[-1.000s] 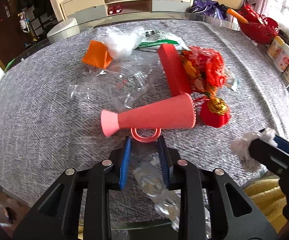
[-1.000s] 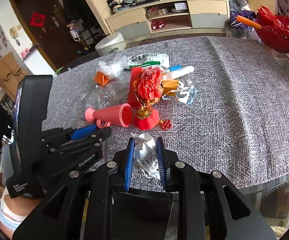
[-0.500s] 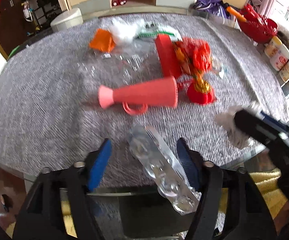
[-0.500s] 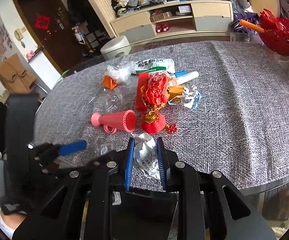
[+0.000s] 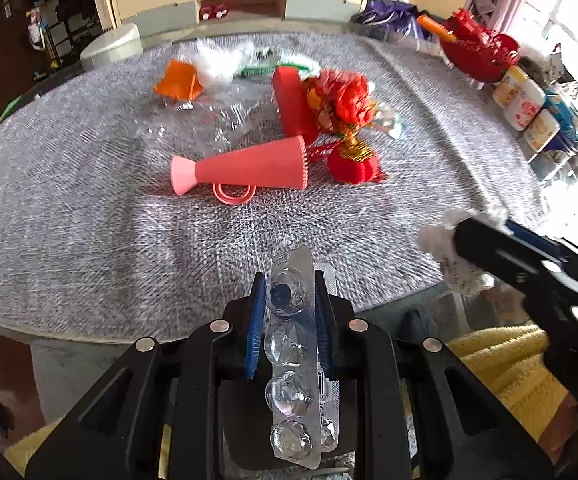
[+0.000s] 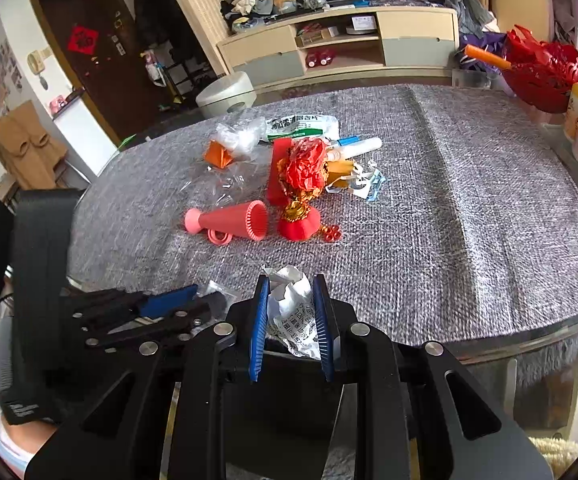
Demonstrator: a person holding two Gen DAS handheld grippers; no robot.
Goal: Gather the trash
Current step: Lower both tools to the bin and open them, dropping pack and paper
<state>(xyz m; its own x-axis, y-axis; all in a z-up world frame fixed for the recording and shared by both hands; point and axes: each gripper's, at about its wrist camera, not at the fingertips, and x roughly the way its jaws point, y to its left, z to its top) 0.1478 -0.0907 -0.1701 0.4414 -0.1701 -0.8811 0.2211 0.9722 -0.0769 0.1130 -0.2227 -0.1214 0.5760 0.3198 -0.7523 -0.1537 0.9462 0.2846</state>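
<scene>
While the left gripper (image 5: 287, 284) is closing its blue-padded jaws, a long silver blister pack with clear empty bubbles (image 5: 295, 356) sits squeezed between them, sticking out past the tips over the near edge of the table. The right gripper (image 6: 289, 292) is clamped on a crumpled white paper wad with small black print (image 6: 294, 312) (the print is too creased to read), also held right at the near edge.

Further out on the grey woven tablecloth (image 6: 469, 208) lies a coral-pink plastic cone-shaped horn with a ring handle (image 6: 231, 222), on its side. Just beside its wide end is a red and gold fabric ornament (image 6: 299, 224), with a flat red box (image 6: 279, 172) and a bunch of red crinkled wrapping (image 6: 305, 164) behind it. Left of those are a sheet of clear plastic film (image 6: 229, 182) and a small orange folded packet (image 6: 217, 154), touching a scrunched clear bag (image 6: 237, 136).

Farthest back is a white and green pouch with printed characters (image 6: 301, 126), too small for me to read, plus a white tube (image 6: 355, 148) next to it.
</scene>
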